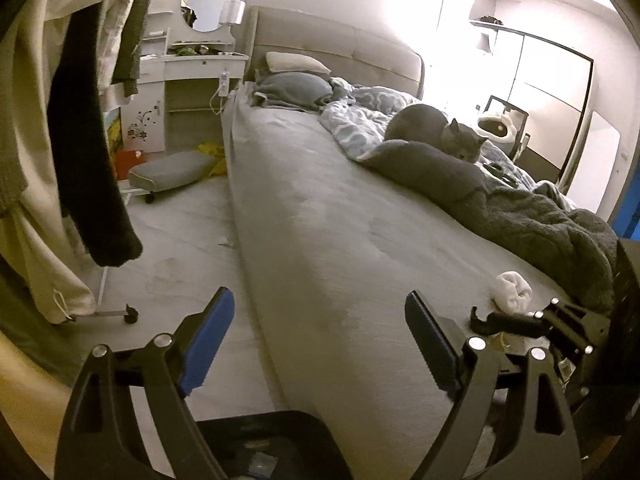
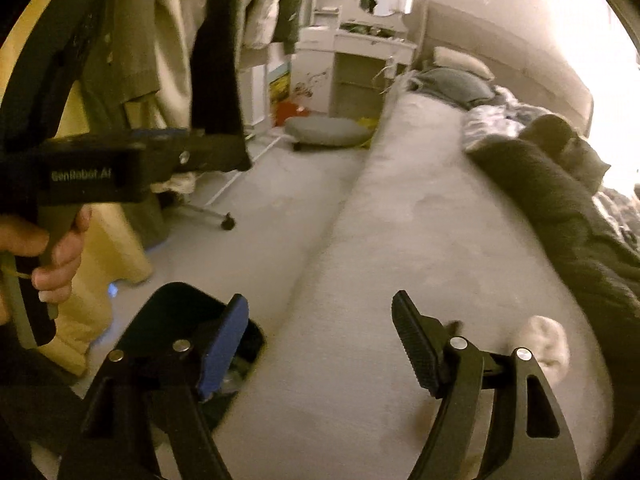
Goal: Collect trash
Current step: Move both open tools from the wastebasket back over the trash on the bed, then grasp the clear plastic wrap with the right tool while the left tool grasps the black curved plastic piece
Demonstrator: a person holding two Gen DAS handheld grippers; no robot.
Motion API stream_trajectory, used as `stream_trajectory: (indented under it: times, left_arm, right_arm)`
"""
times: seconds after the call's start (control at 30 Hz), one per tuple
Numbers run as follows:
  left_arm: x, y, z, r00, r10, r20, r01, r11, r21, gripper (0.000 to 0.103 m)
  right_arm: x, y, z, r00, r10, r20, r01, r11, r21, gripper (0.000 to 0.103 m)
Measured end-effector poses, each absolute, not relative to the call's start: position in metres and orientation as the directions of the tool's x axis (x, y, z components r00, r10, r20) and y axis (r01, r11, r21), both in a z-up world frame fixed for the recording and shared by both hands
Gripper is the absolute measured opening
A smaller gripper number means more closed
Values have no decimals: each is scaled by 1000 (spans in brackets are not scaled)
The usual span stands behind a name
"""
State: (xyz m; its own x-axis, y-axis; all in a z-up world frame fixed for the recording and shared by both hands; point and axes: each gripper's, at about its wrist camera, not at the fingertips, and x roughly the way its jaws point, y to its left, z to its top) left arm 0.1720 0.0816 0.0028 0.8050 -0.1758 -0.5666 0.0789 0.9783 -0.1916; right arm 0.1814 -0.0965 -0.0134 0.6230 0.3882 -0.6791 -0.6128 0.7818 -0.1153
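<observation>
The left wrist view shows a grey cat lying on the bed among rumpled bedding; the right wrist view blurs that spot into a dark shape. Only the right view shows the left hand wrapped around its tool's handle at the left edge.

The left gripper points down over the bed's edge, fingers spread wide with nothing between them. The right gripper also tilts down over the mattress, fingers well apart and empty.

A white wad lies on the bed near the foot, just right of both grippers and touched by neither. A black bin sits on the floor beside the bed, largely hidden behind the right gripper's left finger; its contents are hard to make out.
</observation>
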Motion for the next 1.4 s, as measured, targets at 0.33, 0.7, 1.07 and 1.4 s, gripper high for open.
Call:
stream_trajectory:
  times: [0.33, 0.7, 1.07, 1.4]
  left_arm:
    - [182, 51, -2, 794, -206, -572, 108, 974, -202, 91]
    - [189, 28, -8, 778, -229, -585, 135, 970, -201, 91]
    - [193, 7, -14, 762, -256, -594, 164, 965, -205, 91]
    - [198, -16, -20, 741, -292, -604, 205, 956, -211, 92]
  right_arm:
    - [188, -155, -3, 688, 332, -645, -512, 852, -108, 75]
    - [196, -194, -18, 680, 276, -679, -447, 890, -86, 75]
    - [208, -217, -40, 615, 255, -746, -399, 917, -15, 54]
    - [215, -255, -37, 607, 322, -726, -311, 938, 156, 41]
